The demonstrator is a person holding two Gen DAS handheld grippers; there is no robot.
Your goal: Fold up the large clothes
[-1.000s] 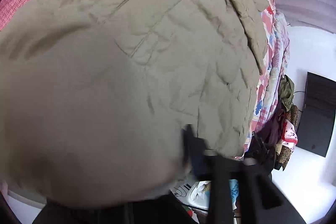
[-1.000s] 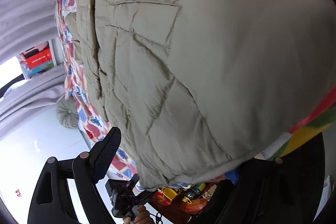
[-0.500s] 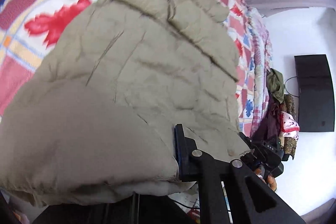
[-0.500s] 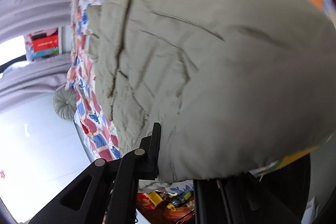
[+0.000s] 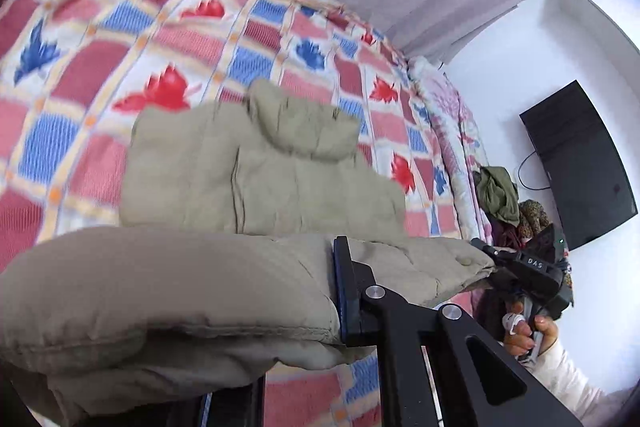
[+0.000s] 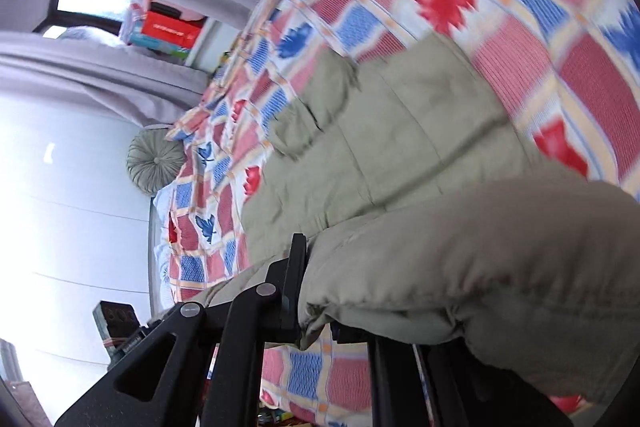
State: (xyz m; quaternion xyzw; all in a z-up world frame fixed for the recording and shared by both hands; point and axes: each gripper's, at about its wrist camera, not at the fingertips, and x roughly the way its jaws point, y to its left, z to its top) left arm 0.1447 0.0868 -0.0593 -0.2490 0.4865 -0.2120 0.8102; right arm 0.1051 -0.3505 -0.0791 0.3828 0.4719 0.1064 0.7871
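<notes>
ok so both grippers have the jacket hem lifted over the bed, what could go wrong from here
1. The puffy jacket is thick and slick-looking. The left gripper and right gripper each pinch only an edge roll, so it might slip out mid-fold.

2. The collar end already lies bunched on the quilt. Folding over it may give a lumpy, crooked stack.

3. The held edge sags between the grippers, so the halves could land misaligned.
</notes>
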